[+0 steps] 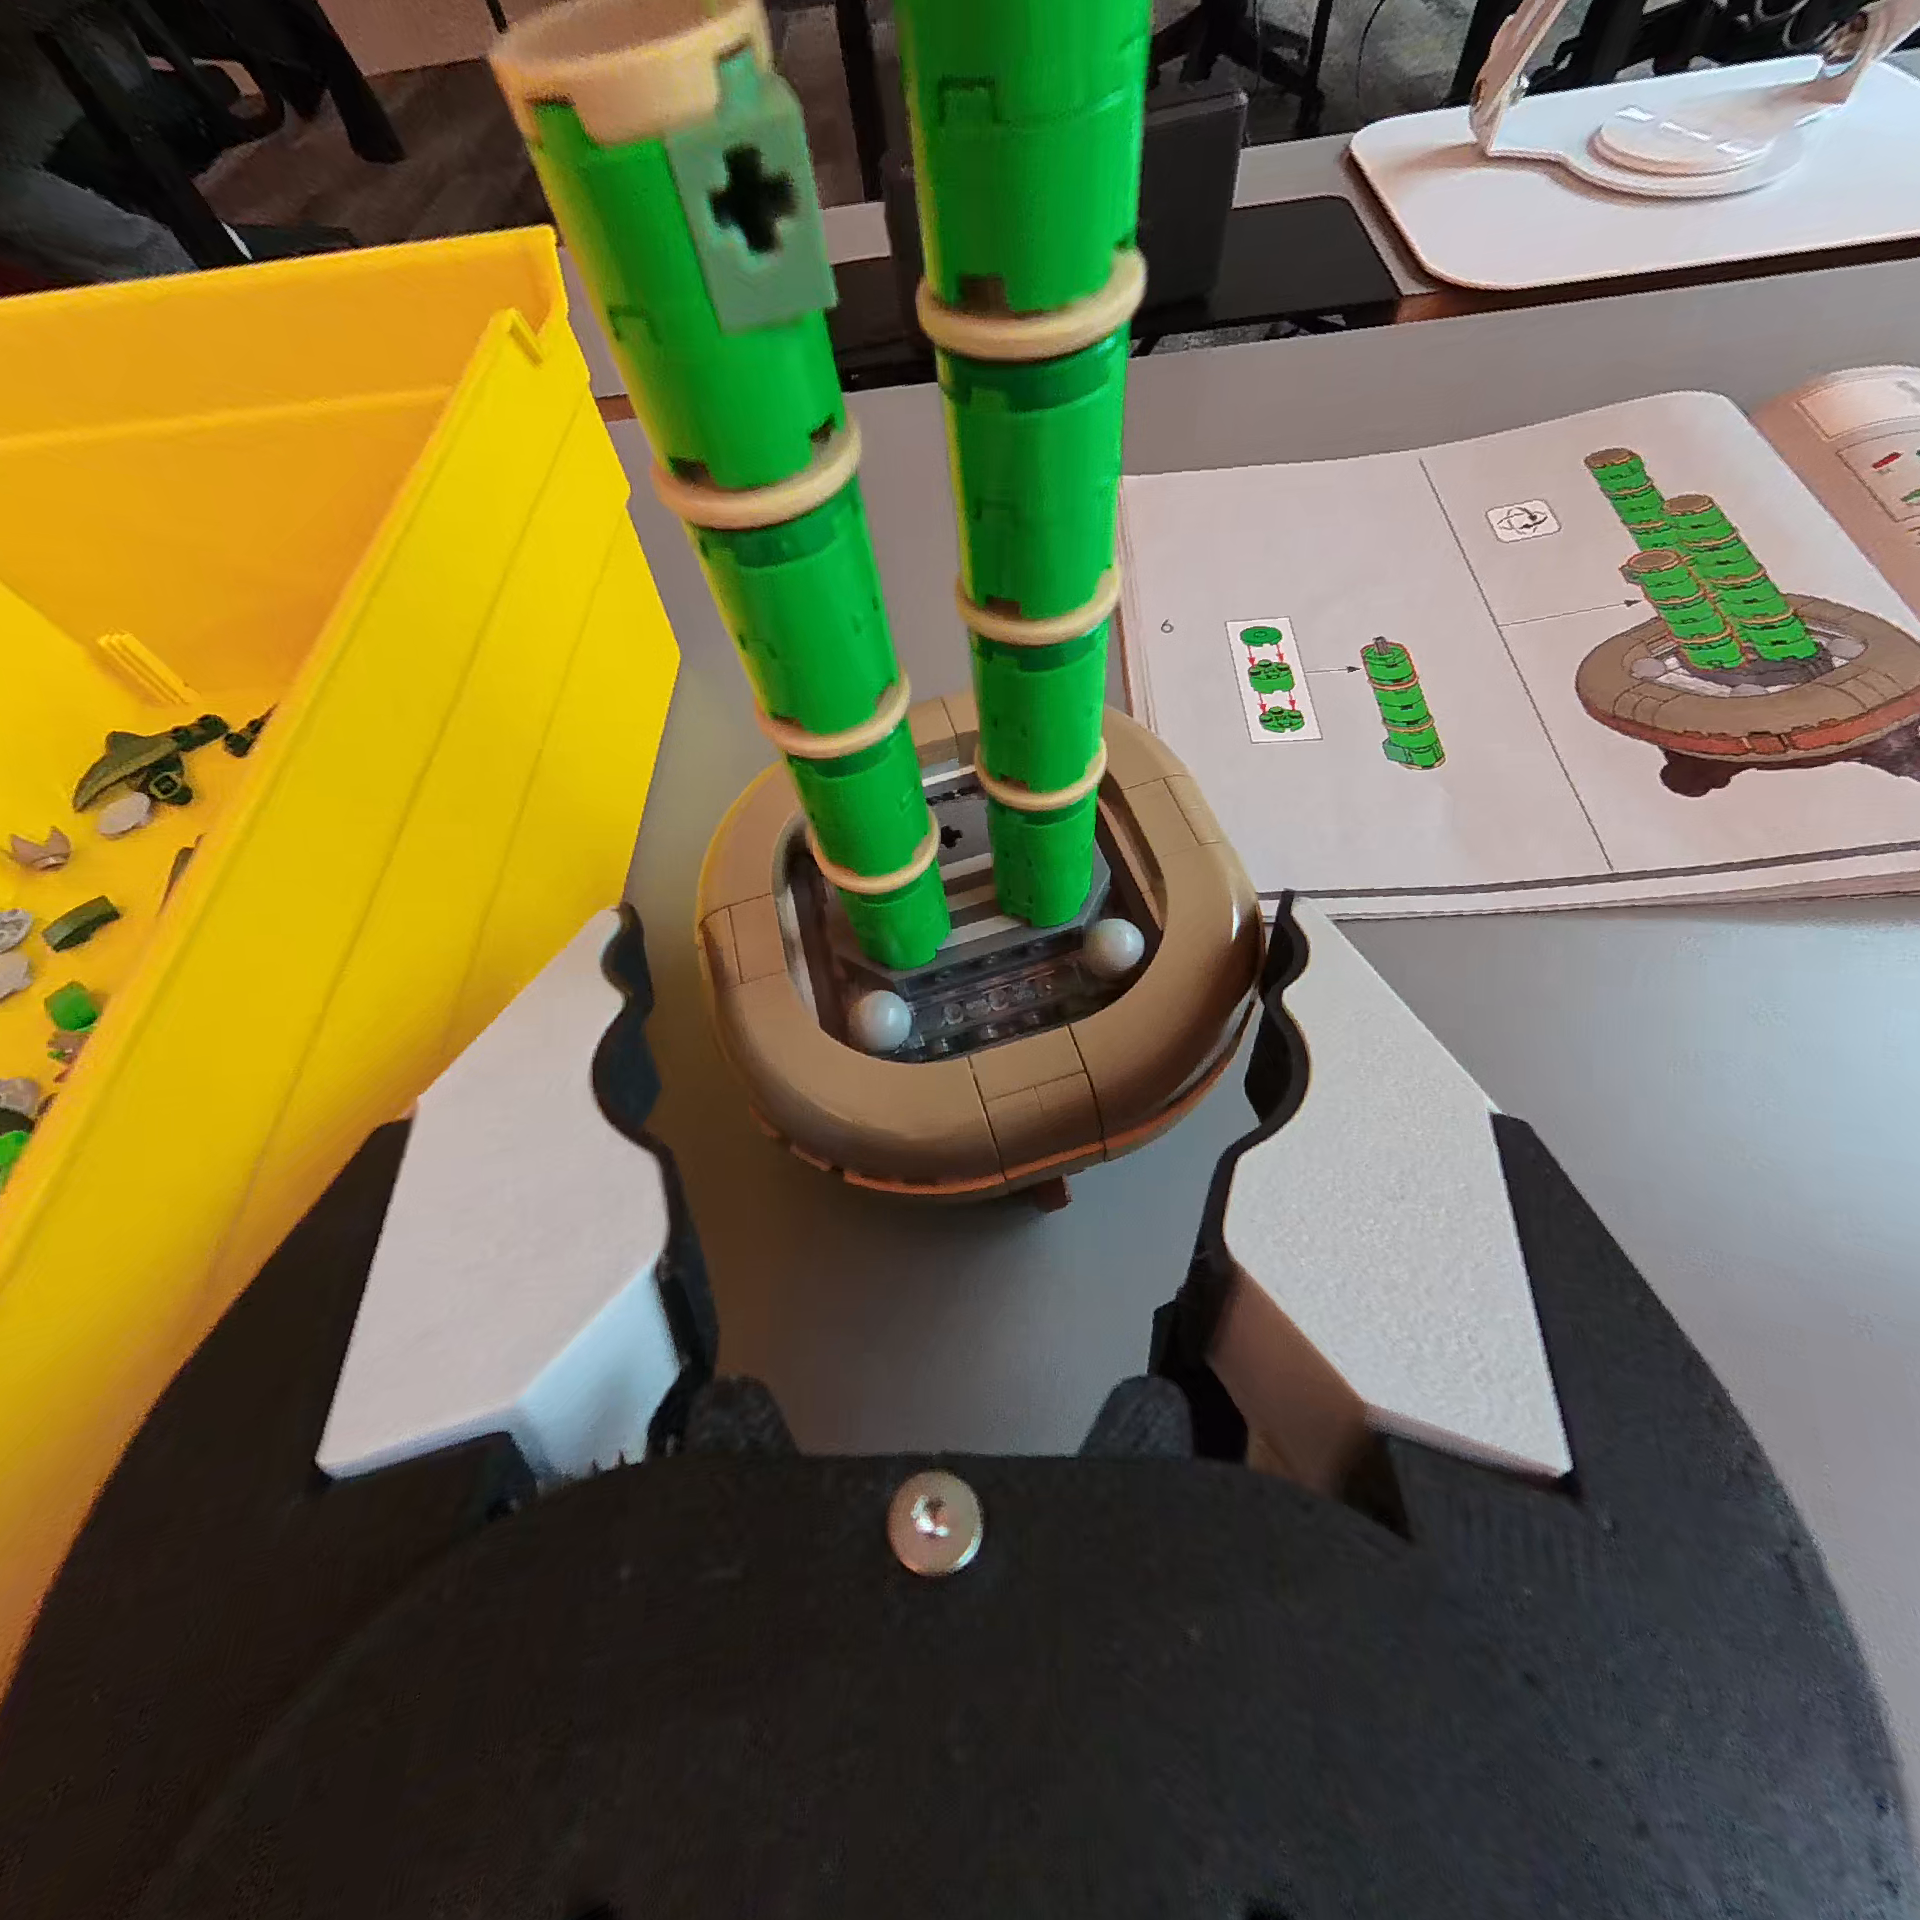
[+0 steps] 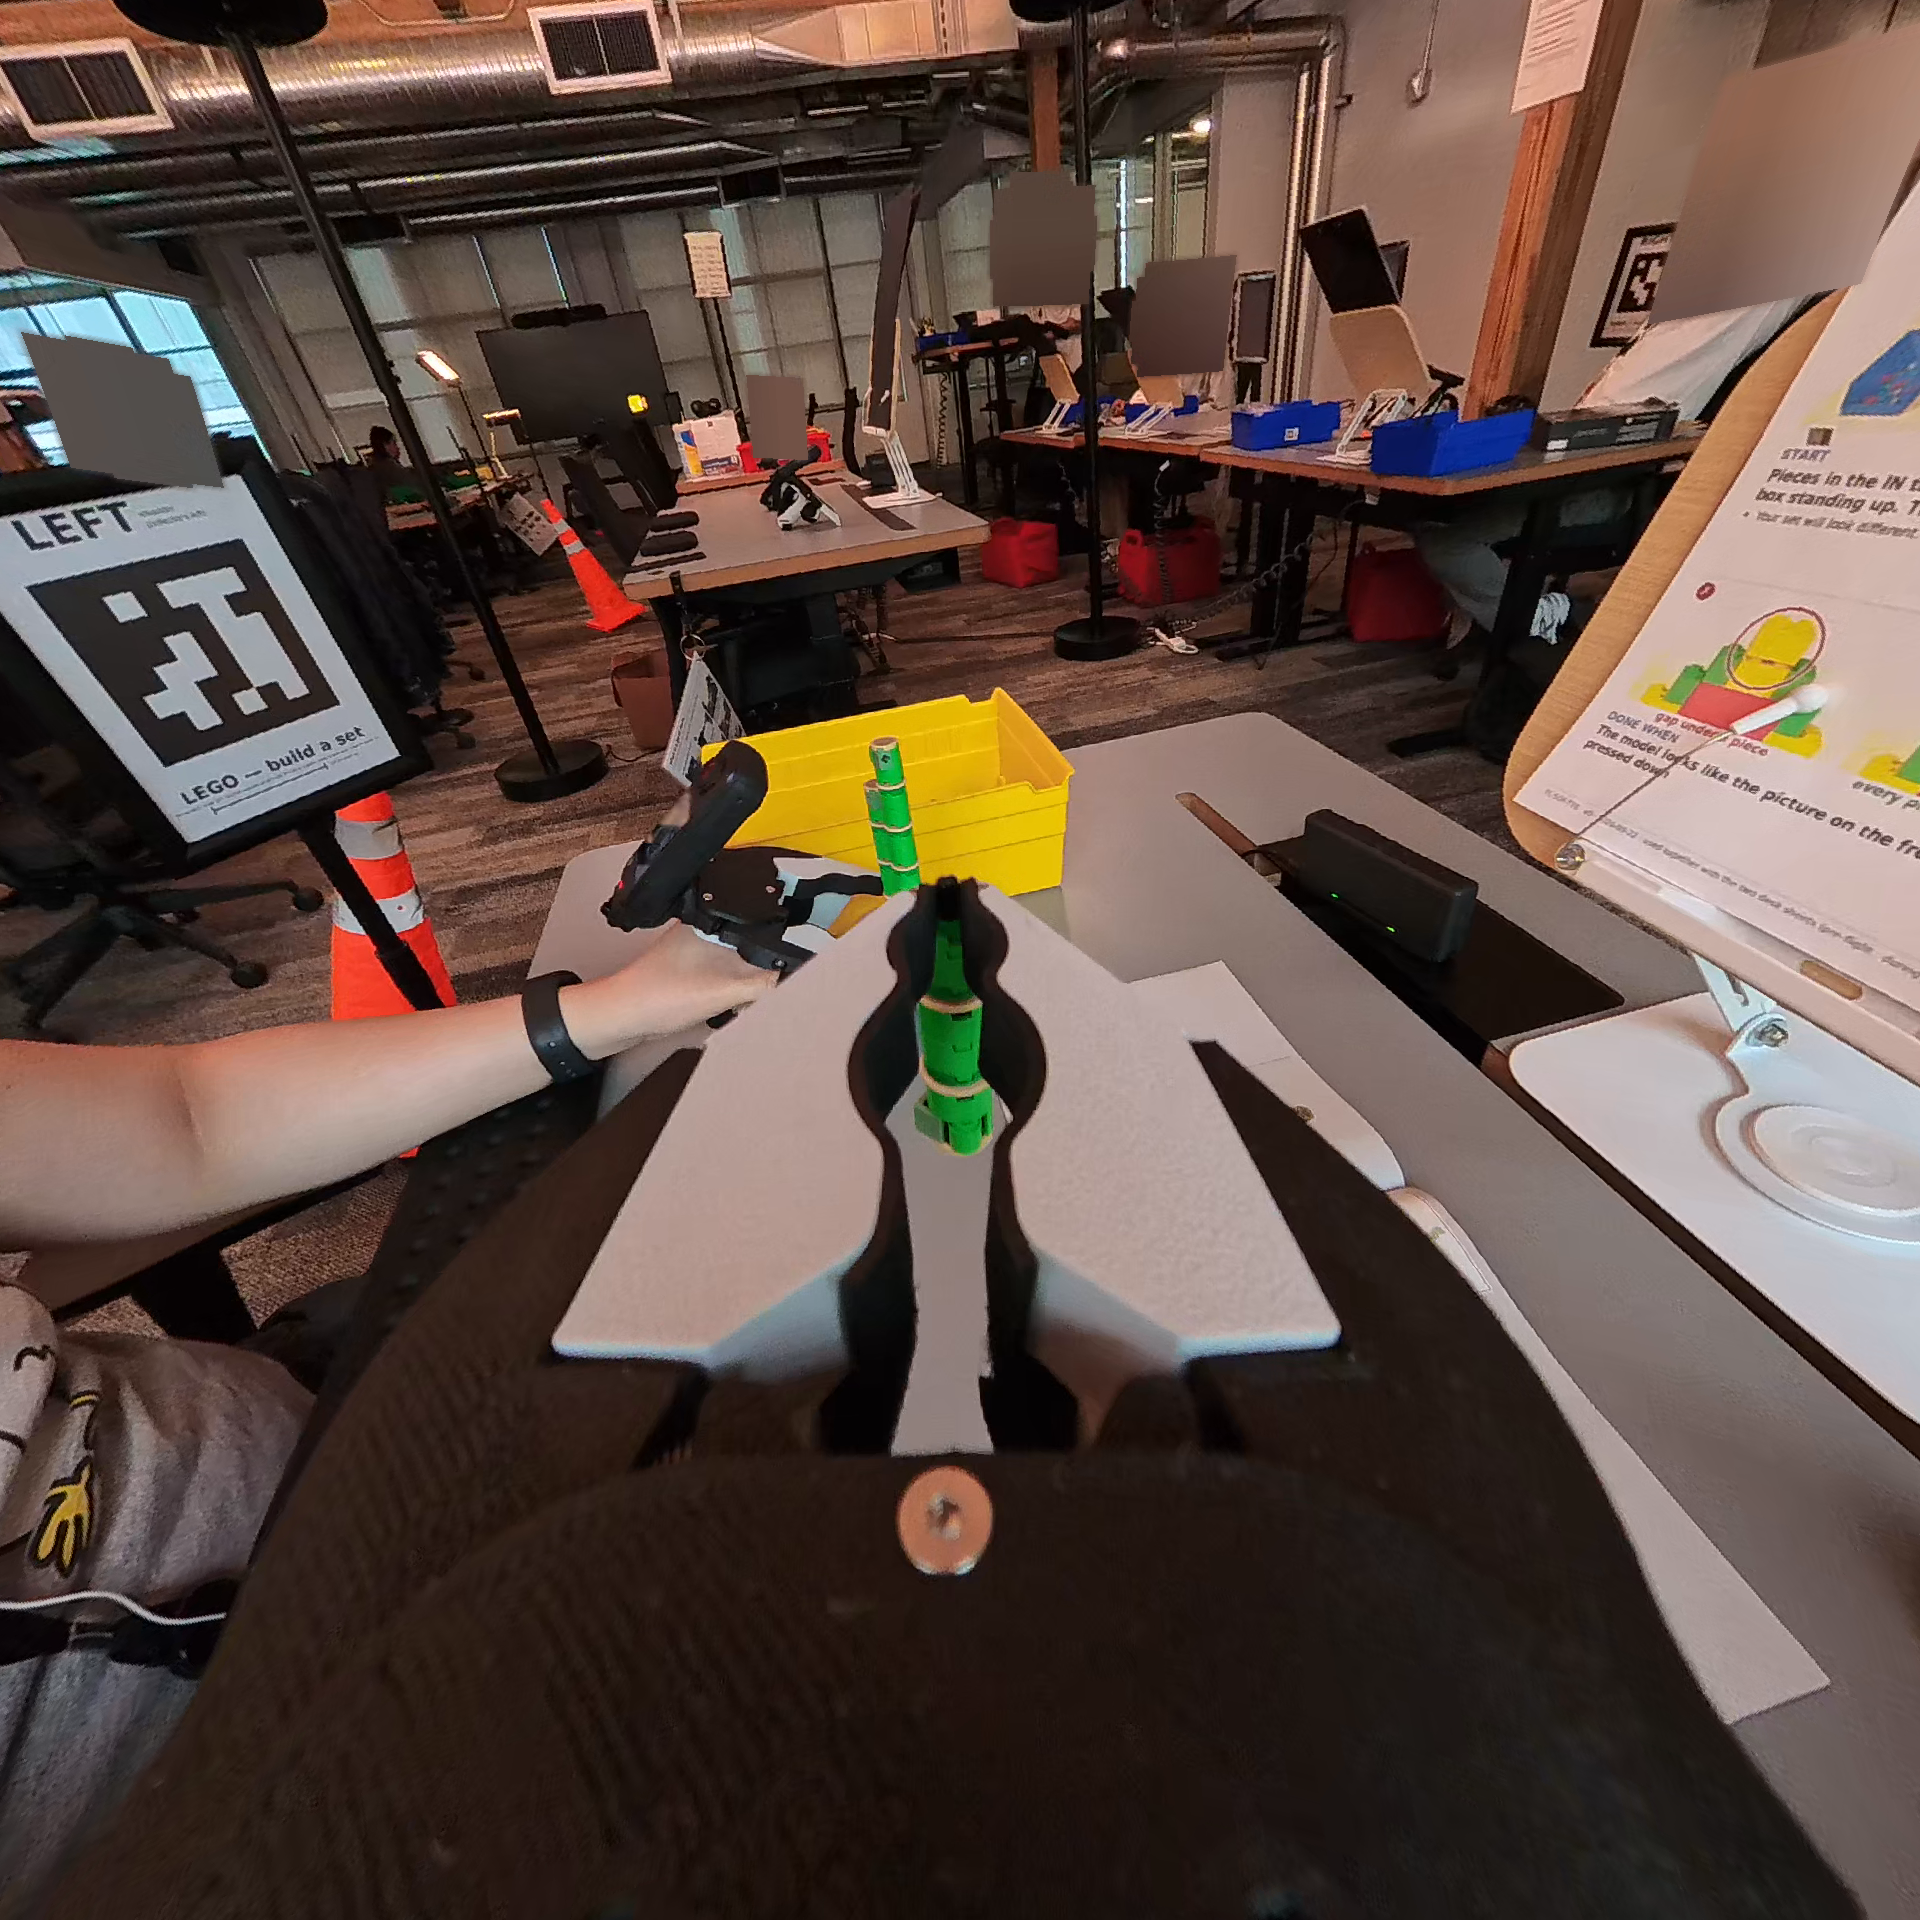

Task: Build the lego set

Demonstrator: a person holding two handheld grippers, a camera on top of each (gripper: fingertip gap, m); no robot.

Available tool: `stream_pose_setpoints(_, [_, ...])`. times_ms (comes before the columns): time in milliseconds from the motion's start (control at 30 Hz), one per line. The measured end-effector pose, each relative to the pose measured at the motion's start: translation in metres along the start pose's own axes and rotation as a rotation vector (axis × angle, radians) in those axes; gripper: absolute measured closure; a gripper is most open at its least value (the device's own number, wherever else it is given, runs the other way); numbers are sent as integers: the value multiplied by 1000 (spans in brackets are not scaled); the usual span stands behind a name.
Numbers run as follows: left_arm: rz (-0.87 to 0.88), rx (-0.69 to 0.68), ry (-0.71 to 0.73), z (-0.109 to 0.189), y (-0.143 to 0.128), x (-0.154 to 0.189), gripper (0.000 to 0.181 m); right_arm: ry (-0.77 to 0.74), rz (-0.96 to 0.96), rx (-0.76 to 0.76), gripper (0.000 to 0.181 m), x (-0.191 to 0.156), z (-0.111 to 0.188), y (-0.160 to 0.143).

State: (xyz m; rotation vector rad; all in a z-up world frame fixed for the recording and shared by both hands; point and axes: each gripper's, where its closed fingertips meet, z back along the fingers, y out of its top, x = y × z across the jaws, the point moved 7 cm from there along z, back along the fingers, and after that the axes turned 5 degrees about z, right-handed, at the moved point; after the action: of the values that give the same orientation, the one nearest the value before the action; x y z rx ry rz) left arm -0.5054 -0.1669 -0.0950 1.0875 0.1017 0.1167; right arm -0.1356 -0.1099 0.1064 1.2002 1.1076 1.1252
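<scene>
In the left wrist view a brown lego pot stands on the grey table with two green bamboo stalks rising from it. My left gripper is open, its fingers on either side of the pot's near half. It also shows in the right wrist view, held by a hand. My right gripper is shut on a third green stalk, whose thicker end points at the camera. One standing stalk shows just beyond its tips. The pot is hidden there.
A yellow bin with several loose pieces sits left of the pot. An open instruction booklet lies to its right. A white stand with a sheet, a black box and a person's forearm are nearby. About 40 cm separates my left fingertips from my right. From the left gripper's tips to the brown lego pot is close to 4 cm.
</scene>
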Motion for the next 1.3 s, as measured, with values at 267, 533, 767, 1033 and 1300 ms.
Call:
stream_pose_setpoints(267, [-6,-32,-26,-4,-5,2,69,-4,-8,-20,178,3,-4,-5])
stream_pose_setpoints(533, [-5,-31,-29,-4,-6,2,70,-4,-18,-28,178,5,-5,-7])
stream_pose_setpoints(767, [-3,-30,-32,-3,-5,3,70,-3,-18,-30,178,5,-6,-8])
stream_pose_setpoints(1033, [-3,-30,-35,-3,-5,3,70,-3,-21,-31,178,6,-5,-8])
stream_pose_setpoints(1300, [-4,-30,-37,-2,-6,3,70,-1,-25,-34,178,7,-5,-9])
